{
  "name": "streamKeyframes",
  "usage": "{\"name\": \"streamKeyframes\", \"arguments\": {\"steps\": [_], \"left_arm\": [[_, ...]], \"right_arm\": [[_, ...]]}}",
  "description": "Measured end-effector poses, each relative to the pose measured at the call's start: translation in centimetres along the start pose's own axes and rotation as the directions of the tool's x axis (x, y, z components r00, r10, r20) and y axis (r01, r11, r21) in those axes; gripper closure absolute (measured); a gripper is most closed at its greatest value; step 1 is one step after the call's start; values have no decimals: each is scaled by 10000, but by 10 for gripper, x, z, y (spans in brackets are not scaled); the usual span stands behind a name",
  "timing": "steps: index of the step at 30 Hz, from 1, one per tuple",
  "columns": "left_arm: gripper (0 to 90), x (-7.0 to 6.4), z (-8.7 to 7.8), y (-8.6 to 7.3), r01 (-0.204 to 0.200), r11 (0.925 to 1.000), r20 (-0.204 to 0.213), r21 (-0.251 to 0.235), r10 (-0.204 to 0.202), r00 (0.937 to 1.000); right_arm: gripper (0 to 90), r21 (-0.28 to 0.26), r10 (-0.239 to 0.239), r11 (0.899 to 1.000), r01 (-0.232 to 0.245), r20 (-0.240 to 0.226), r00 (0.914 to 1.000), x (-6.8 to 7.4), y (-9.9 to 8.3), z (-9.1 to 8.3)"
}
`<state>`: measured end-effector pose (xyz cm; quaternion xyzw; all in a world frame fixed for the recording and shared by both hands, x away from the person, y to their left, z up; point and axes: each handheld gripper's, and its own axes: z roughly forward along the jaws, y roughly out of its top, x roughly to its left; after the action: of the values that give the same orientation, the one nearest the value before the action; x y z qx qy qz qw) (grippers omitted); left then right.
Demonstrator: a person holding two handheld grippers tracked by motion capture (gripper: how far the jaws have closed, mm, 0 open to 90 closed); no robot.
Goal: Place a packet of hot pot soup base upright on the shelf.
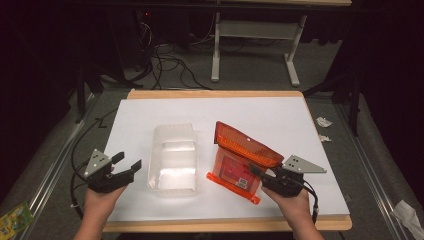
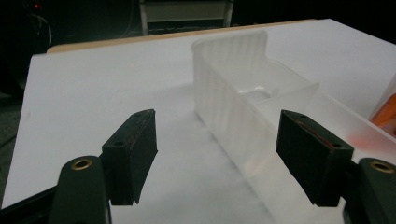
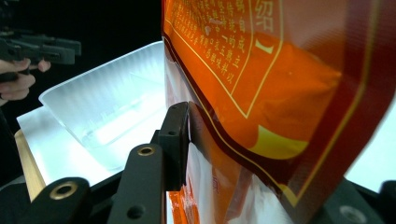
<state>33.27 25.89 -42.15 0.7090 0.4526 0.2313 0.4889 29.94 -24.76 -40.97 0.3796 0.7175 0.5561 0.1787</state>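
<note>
The orange snack pouch [image 1: 240,160] is pinched at its edge by the closed right gripper [image 1: 263,176] and stands tilted on the white table [image 1: 280,115], just beside the empty clear plastic tray [image 1: 172,160]. Placement in the tray appears not yet done. The left gripper [image 1: 127,167] is held wide open, holding nothing, near the tray's left wall.

White table top [image 1: 280,112], grey floor [image 1: 350,65], tangled black cables [image 1: 167,65], white table legs [image 1: 216,50], crumpled paper scraps [image 1: 324,122]
</note>
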Motion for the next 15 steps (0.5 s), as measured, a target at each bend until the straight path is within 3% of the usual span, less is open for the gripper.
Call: {"name": "streamKeyframes", "arguments": {"steps": [2,4,7,15], "left_arm": [[298,8,1,-9,280,9996,110,58,-280,9995],[293,13,2,-13,103,9998,-83,172,-102,9999],[293,21,0,-14,399,9992,-112,-18,-399,9991],[293,24,-1,-16,411,9991,-125,-105,-413,9991]], "right_arm": [[654,13,-38,10000,38,-62,10000,0,0,0],[670,37,-110,9999,111,-151,9998,0,0,0],[710,99,-130,9999,133,-259,9996,1,0,-1],[727,63,-150,9999,151,-146,9998,12,7,-2]]}}
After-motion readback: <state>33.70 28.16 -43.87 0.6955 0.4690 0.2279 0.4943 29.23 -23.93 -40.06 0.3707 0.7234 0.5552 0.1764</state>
